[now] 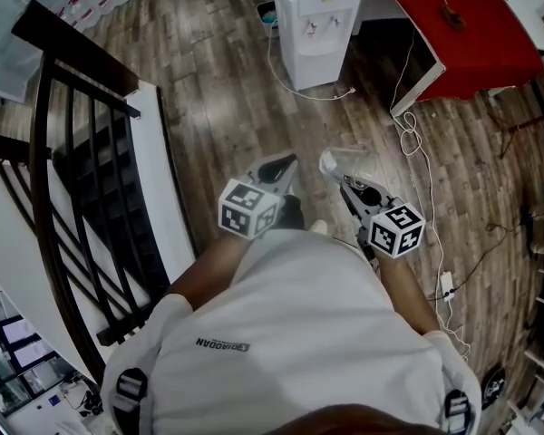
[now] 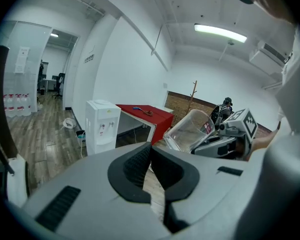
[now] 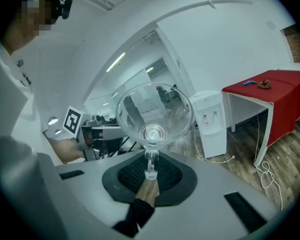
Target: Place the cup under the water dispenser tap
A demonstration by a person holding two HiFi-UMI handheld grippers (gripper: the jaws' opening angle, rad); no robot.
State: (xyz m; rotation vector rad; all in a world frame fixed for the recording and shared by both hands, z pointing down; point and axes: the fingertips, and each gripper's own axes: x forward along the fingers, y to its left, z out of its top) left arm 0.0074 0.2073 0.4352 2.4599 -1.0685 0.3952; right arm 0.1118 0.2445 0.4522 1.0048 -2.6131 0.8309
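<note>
The right gripper clamps a clear cup, the left gripper has jaws together and empty, and the dispenser stands far off.

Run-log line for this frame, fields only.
right gripper: shut on cup | left gripper: shut, empty | water dispenser: ahead across floor | cup: not yet placed

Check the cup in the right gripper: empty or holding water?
Empty. The clear cup, clamped in the right gripper and tipped sideways, shows only the room through it, no liquid.
</note>
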